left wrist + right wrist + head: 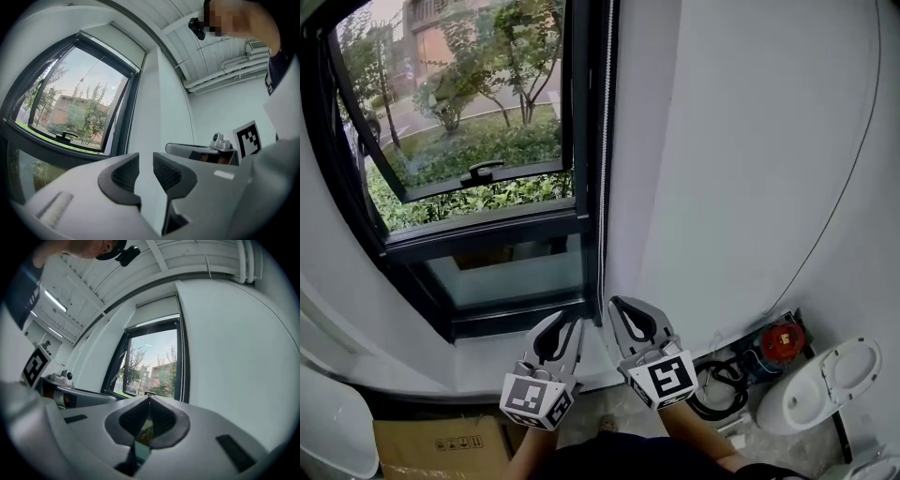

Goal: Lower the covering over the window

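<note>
Head view: grey left gripper (pixel 566 328), jaws slightly apart, and grey right gripper (pixel 619 307), jaws together, both empty, below black-framed window's (pixel 487 231) lower right corner.

The right hand-held gripper (pixel 148 401), jaws closed and empty, faces the uncovered window (pixel 152 364).

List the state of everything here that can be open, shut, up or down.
blind: rolled up at the top
window sash: swung open outward
bead chain: hanging free, ungripped
left tool: jaws apart, empty
right tool: jaws shut, empty
</note>
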`<state>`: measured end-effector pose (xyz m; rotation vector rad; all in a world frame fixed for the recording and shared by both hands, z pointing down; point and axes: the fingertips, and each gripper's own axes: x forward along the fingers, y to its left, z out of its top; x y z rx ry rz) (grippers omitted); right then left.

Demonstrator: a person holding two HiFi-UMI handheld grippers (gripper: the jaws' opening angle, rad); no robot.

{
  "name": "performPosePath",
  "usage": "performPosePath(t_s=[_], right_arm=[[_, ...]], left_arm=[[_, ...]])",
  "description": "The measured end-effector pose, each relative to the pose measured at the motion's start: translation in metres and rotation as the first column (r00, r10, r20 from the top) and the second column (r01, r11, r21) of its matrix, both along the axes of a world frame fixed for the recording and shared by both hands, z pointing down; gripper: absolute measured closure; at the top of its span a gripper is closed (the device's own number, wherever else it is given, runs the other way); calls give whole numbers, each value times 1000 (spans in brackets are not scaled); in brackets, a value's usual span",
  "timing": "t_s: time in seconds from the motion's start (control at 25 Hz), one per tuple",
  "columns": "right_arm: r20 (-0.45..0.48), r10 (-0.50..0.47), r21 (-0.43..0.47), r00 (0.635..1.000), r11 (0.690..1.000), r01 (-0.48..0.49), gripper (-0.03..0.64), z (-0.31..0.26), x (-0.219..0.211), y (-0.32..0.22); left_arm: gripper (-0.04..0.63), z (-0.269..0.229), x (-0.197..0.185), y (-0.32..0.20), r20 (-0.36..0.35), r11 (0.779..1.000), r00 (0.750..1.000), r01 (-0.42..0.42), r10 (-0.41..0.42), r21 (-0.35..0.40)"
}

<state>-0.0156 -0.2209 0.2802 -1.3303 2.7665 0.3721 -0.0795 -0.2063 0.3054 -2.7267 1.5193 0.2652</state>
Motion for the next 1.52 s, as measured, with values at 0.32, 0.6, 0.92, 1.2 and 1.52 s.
performPosePath(t_s=[0.32, 0.6, 0.92, 1.2, 1.52], right_arm=[[-2, 2, 0, 1000, 1000, -2, 604, 9, -4, -60], [6, 26, -8, 1000, 1000, -26, 604, 13, -14, -87], [20, 140, 16, 990, 990, -141, 604, 5, -18, -121], [25, 237, 24, 971, 971, -238, 604, -4, -21, -145], [5, 315, 6, 949, 949, -315, 604, -2, -21, -167]], left_arm=[[518, 5, 6, -65, -13, 1000, 1000, -3, 3, 5], [518, 4, 6, -104, 4, 999, 999, -37, 37, 2], [518, 0, 7, -156, 19, 991, 991, -133, 134, -10], [518, -5, 20, -196, 47, 963, 962, -270, 269, -2], [518, 1, 37, -239, 67, 928, 926, -373, 372, -11]])
